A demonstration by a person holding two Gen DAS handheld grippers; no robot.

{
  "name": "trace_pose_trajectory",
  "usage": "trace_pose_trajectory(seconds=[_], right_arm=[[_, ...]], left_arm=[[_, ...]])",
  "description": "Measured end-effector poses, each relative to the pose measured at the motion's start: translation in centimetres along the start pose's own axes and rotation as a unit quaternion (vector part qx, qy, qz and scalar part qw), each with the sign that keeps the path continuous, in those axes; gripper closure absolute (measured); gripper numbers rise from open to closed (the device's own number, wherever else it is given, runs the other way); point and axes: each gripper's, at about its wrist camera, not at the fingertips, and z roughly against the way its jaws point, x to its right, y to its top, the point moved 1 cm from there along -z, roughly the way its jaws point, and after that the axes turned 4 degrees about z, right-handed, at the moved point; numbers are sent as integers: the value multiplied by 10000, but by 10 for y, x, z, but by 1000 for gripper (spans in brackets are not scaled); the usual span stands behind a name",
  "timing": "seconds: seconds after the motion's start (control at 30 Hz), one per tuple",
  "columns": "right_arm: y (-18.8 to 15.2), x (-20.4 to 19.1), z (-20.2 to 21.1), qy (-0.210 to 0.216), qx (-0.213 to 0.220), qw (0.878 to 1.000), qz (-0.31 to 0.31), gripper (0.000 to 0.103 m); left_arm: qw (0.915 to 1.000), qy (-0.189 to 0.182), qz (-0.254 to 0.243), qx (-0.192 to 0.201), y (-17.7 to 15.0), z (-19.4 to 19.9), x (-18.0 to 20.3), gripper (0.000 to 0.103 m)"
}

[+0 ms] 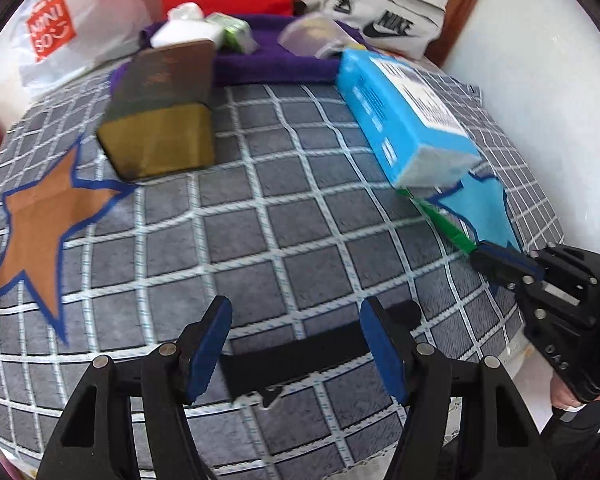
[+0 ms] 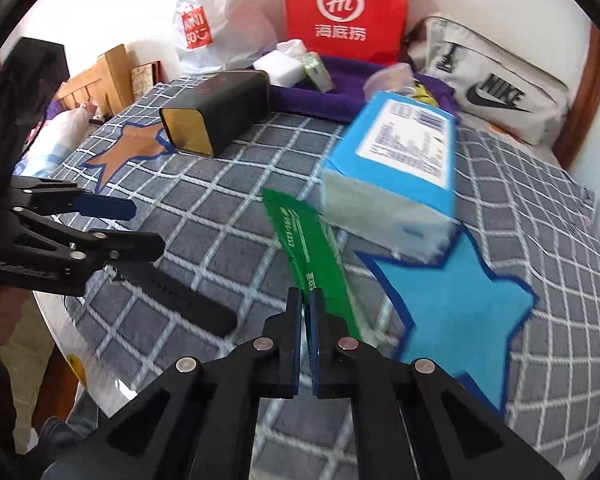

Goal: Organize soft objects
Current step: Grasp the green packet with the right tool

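My right gripper [image 2: 307, 294] is shut on the near end of a flat green packet [image 2: 300, 240]. The packet's far end reaches the blue tissue pack [image 2: 396, 168], which lies partly on a blue star patch [image 2: 452, 308]. In the left wrist view the same right gripper [image 1: 480, 258] pinches the green packet [image 1: 444, 220] beside the tissue pack [image 1: 408, 120]. My left gripper [image 1: 296, 316] hangs open just above a black strap [image 1: 300, 360] that lies on the checked blanket between its fingers. The right wrist view shows the left gripper [image 2: 148, 227] over the strap [image 2: 180, 300].
A dark tin box [image 1: 164, 108] lies by an orange star patch [image 1: 36, 224]. Behind it a purple towel [image 1: 268, 64] carries small white and green packs. A red bag [image 2: 344, 4], a Miniso bag [image 2: 198, 28] and a Nike pouch [image 2: 496, 92] line the back wall.
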Motion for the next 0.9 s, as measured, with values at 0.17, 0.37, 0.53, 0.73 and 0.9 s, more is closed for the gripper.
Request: trace_pose_trajectory(seconds=[0.17,0.37,0.53,0.73,0.9], right_arm=[[-19,19,6,-270,-152,9989,-360,99],[-24,28,-2,-139,-135,9978,-635,91],[-22,33,-1,-88,29,9974,-710,72],[-24,43,8,-116,202,9967,-781,47],[-31,56,7,-81,169,9950,-983,47]], left_arm=[[9995,26,-290,-142,-13,-8,13,40],[9982,-179,-438,-379,-35,2,16,40],[9970,-81,-644,-419,-43,2,30,40],[9914,418,-1214,-248,-39,-4,52,66],[9956,205,-889,-219,-33,-1,41,82]])
